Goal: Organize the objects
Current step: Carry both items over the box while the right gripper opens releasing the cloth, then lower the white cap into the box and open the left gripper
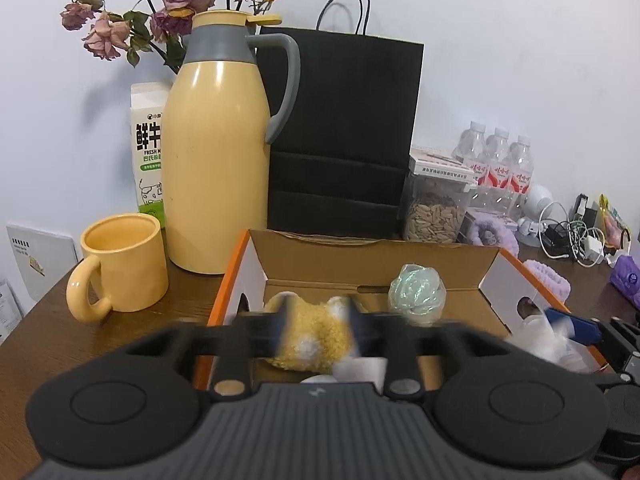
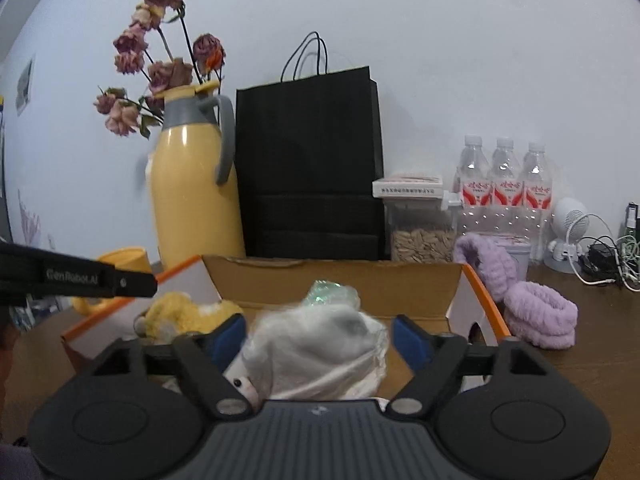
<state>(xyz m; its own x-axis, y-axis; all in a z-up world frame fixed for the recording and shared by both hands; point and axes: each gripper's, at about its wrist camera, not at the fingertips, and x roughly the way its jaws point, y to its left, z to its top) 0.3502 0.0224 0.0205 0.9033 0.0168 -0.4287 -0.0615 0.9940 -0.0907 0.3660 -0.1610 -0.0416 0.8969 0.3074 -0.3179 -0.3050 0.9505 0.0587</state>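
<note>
In the left wrist view, the left gripper (image 1: 316, 330) is blurred, its two blue-padded fingers (image 1: 282, 326) set on either side of a fuzzy yellow plush (image 1: 310, 336) that sits over the open cardboard box (image 1: 372, 260); whether they actually pinch it I cannot tell. Inside the box lies one crinkly green bundle (image 1: 418, 294) in glossy film. On the dark wooden table (image 1: 36, 336) stand one glazed yellow mug (image 1: 120, 266), one smooth yellow flask (image 1: 216, 152) with a grey collar, one milk carton (image 1: 148, 152), one matte black paper bag (image 1: 340, 136), one clear jar (image 1: 436, 208) of seeds and three plastic bottles (image 1: 498, 164). In the right wrist view, the right gripper (image 2: 320, 334) is spread wide, its fingers (image 2: 406, 336) flanking, with gaps, a soft white bundle (image 2: 316, 354) in thin plastic over the box (image 2: 332, 280). The plush (image 2: 180, 314) lies at the left, and two fluffy purple bands (image 2: 538, 316) are beside the box.
</note>
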